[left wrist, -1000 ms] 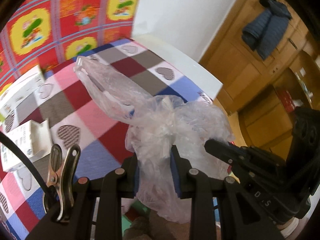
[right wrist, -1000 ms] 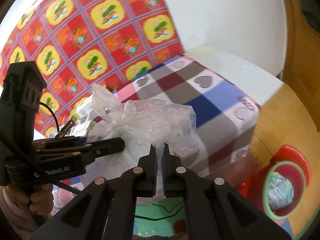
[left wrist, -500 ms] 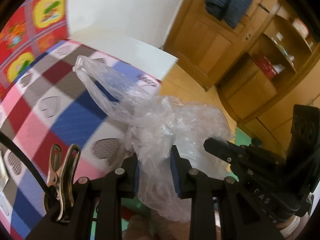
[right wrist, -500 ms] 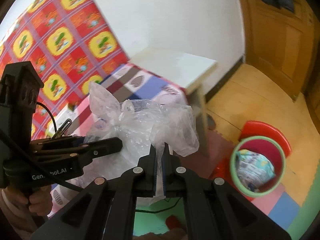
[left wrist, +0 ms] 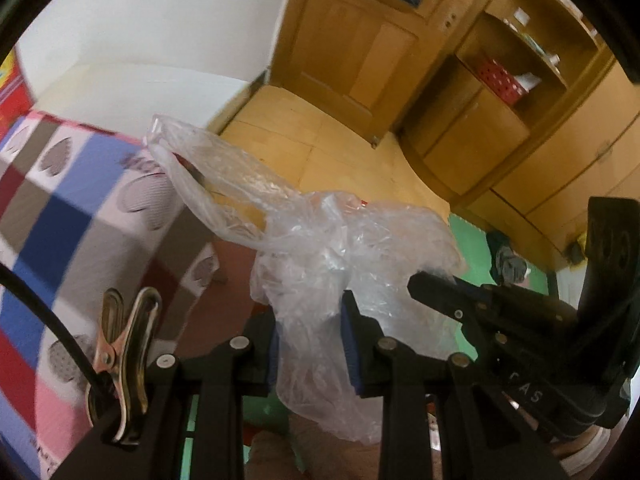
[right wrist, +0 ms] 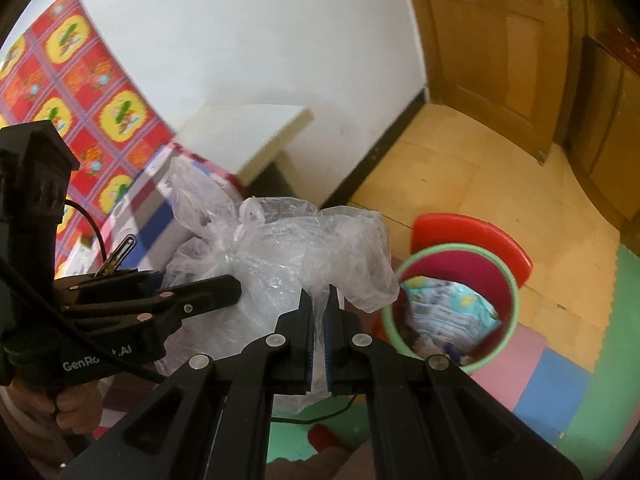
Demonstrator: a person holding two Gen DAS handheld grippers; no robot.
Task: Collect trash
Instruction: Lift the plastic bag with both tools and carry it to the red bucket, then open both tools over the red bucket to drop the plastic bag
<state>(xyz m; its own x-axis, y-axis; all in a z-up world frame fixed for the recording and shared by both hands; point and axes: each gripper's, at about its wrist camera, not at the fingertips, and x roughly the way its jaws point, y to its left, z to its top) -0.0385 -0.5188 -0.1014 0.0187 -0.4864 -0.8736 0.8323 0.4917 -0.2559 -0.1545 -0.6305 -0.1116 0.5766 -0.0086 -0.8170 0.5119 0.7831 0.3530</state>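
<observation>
Both grippers are holding one clear plastic bag [left wrist: 320,256] in the air, off the edge of the desk [left wrist: 60,208] and over the floor. The left gripper [left wrist: 312,344] is pinching a thick gather of film with its jaws partly closed around it, and the right gripper [right wrist: 318,332] is clamping a thin fold with its jaws almost fully together. In the right view the bin [right wrist: 452,308], green-rimmed and already holding some crumpled trash, is sitting on the floor just right of the bag and below it. The main risk, as I judge it, is in the release: the film is light and crinkled, so it could be clinging to a pad or drifting sideways as it falls, landing on the foam mat [right wrist: 560,380] or on the red stool [right wrist: 472,236] behind the bin rather than inside. If one gripper is letting go before the other, the bag may be swinging from the remaining pinch and missing the rim. The long loose handle [left wrist: 192,168] is trailing back toward the desk corner and could be snagging there. The thin fold in the right jaws could also be slipping out early. The views are blurred, so the bin's exact place under the bag is hard to tell.
</observation>
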